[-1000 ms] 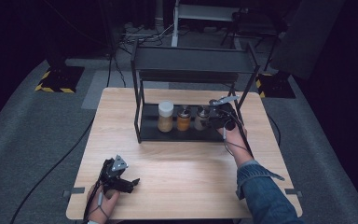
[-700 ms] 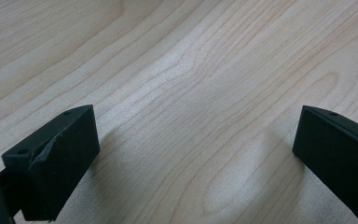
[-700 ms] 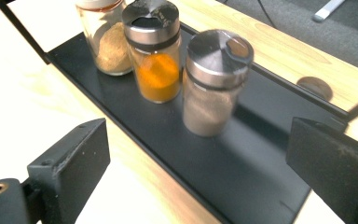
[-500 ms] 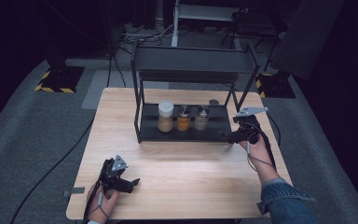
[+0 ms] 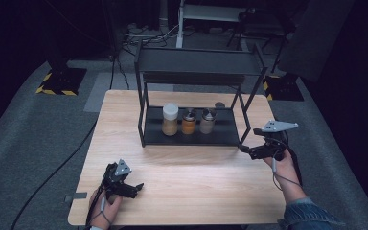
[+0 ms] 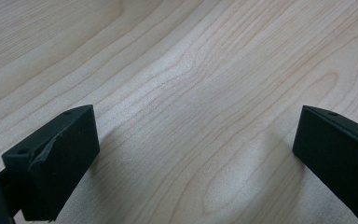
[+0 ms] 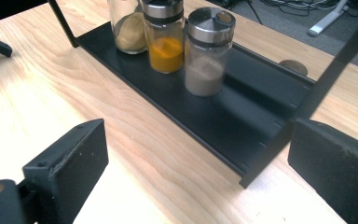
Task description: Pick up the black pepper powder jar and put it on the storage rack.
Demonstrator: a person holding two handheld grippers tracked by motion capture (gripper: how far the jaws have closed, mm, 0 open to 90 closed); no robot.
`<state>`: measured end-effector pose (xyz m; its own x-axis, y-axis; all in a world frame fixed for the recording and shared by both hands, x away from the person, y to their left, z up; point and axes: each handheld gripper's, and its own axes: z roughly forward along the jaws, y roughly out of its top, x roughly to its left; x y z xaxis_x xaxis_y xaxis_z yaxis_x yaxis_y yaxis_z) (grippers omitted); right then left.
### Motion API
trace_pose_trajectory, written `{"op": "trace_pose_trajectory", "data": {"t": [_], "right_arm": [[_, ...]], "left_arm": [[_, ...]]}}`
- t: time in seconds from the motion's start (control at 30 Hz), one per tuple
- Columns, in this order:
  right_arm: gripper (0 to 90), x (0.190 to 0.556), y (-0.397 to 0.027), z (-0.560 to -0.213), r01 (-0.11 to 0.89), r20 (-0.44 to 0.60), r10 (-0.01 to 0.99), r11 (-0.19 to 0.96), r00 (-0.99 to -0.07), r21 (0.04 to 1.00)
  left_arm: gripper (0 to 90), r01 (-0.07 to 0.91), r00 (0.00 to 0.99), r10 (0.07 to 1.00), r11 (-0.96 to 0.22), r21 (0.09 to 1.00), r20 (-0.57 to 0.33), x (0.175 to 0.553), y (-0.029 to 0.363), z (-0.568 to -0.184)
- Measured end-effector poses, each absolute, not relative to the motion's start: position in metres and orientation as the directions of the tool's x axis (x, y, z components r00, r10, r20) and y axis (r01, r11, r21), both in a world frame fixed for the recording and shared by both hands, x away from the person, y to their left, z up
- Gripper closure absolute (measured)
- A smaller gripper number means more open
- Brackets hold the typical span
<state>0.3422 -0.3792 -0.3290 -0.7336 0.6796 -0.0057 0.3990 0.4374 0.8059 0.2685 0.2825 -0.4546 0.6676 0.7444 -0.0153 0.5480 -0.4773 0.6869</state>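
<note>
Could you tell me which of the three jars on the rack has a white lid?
The leftmost jar; the orange-filled jar and pale-filled jar beside it have metal lids.

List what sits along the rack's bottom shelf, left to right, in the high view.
White-lidded jar → orange spice jar → pale spice jar, all standing on the shelf.

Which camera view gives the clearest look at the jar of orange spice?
The right gripper view: the orange spice jar stands close and sharp on the rack shelf, its metal collar and powder plain. The high view shows it small, between two other jars. The left gripper view faces bare table.
</note>
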Motion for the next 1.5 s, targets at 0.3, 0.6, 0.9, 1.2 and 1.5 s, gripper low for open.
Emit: {"op": "trace_pose_trajectory", "data": {"t": [0.3, 0.6, 0.9, 1.2, 1.5], "right_arm": [[4.5, 0.324, -0.393, -0.345, 0.394, -0.018, 0.683, 0.442, -0.73, 0.806], [3.1, 0.314, -0.404, -0.368, 0.412, -0.008, 0.695, 0.435, -0.719, 0.801], [2.6, 0.305, -0.417, -0.397, 0.419, 0.008, 0.71, 0.407, -0.704, 0.812], [2.6, 0.301, -0.421, -0.424, 0.433, -0.003, 0.713, 0.429, -0.701, 0.793], [2.6, 0.3, -0.424, -0.439, 0.463, -0.003, 0.723, 0.446, -0.691, 0.766]], "left_arm": [[0.0, 0.548, 0.668, 0.744, -0.477, 0.687, -0.016, 0.268, 0.283, -0.455], [0.0, 0.548, 0.668, 0.744, -0.476, 0.687, -0.016, 0.268, 0.283, -0.455], [0.0, 0.548, 0.668, 0.744, -0.476, 0.687, -0.016, 0.268, 0.283, -0.455], [0.0, 0.548, 0.668, 0.744, -0.477, 0.687, -0.016, 0.268, 0.283, -0.455], [0.0, 0.548, 0.667, 0.745, -0.476, 0.688, -0.017, 0.268, 0.283, -0.455]]}}
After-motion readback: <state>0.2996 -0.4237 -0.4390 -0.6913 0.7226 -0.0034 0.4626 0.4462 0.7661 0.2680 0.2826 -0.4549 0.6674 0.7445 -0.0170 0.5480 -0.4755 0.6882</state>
